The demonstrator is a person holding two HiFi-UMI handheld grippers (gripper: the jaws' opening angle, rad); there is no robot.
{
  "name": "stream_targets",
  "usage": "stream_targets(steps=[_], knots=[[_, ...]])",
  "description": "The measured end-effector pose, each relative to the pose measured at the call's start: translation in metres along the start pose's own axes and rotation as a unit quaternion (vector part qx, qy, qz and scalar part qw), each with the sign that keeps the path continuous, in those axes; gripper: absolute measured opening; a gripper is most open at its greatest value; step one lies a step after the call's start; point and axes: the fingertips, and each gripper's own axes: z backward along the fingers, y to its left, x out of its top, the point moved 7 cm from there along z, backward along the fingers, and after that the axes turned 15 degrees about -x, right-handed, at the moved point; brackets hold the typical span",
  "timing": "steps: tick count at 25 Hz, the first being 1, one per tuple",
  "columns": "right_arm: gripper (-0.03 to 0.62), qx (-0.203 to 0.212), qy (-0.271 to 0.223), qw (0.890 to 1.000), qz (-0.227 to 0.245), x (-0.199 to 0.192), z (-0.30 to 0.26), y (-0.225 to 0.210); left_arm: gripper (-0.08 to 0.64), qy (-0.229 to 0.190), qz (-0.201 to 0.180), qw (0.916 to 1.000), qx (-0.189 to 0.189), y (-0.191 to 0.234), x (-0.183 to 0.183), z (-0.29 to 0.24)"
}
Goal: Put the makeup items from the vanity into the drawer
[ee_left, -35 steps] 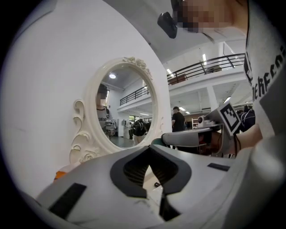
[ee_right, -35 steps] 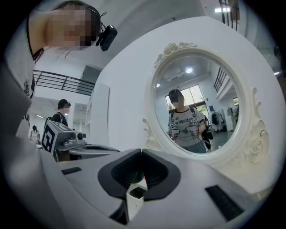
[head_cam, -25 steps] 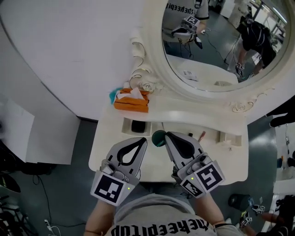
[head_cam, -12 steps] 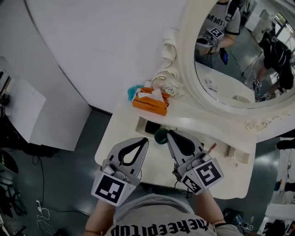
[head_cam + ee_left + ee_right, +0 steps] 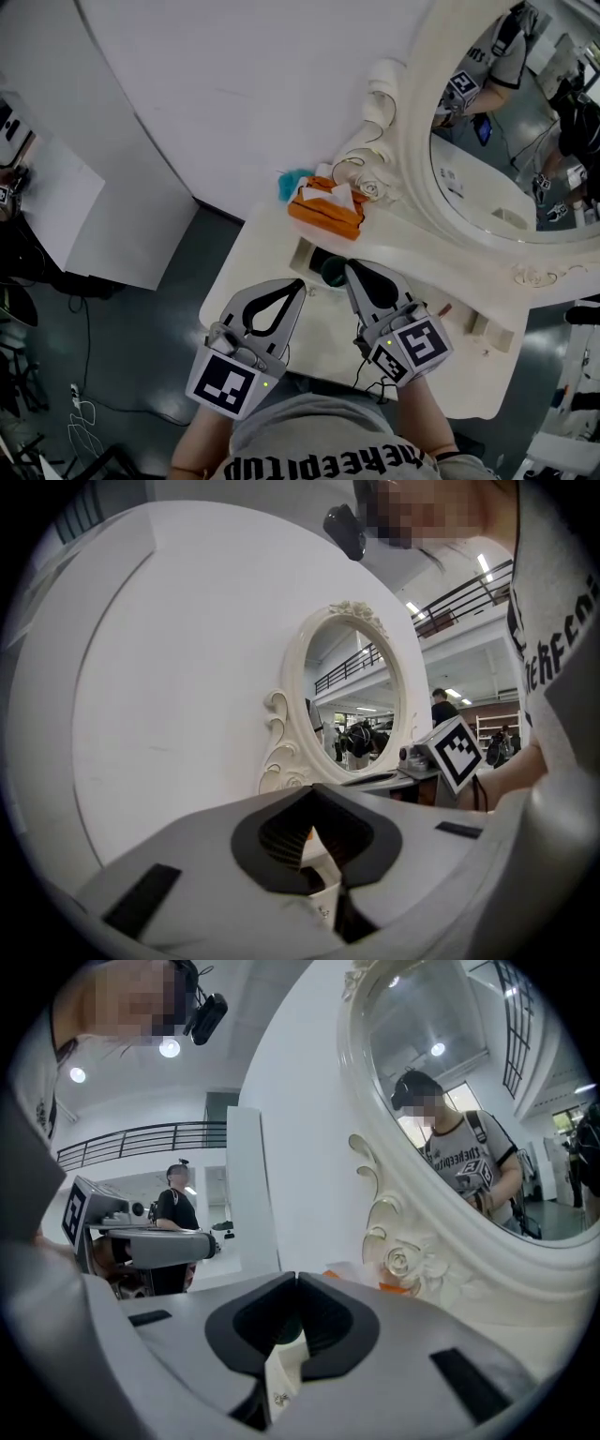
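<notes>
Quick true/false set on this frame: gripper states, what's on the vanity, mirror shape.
1. The left gripper and the right gripper both have their jaws together with nothing between them. True.
2. The left gripper holds the dark green round item. False: that item sits on the vanity close by the right gripper's tips, and nothing grips it.
3. An orange tissue box stands at the foot of the mirror's carved frame. True.
4. The mirror is rectangular with a plain frame. False: it is oval, in a white scrolled frame.
</notes>
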Motion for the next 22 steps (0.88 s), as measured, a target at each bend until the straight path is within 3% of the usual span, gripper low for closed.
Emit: stream_targets(steps=[22], knots=[[0.031,-0.01,0.096,0.995,0.012,-0.066,-0.06,-0.009,0.015,0.019,0.044,0.9982,0.036,0.034,-0.023,0.012]])
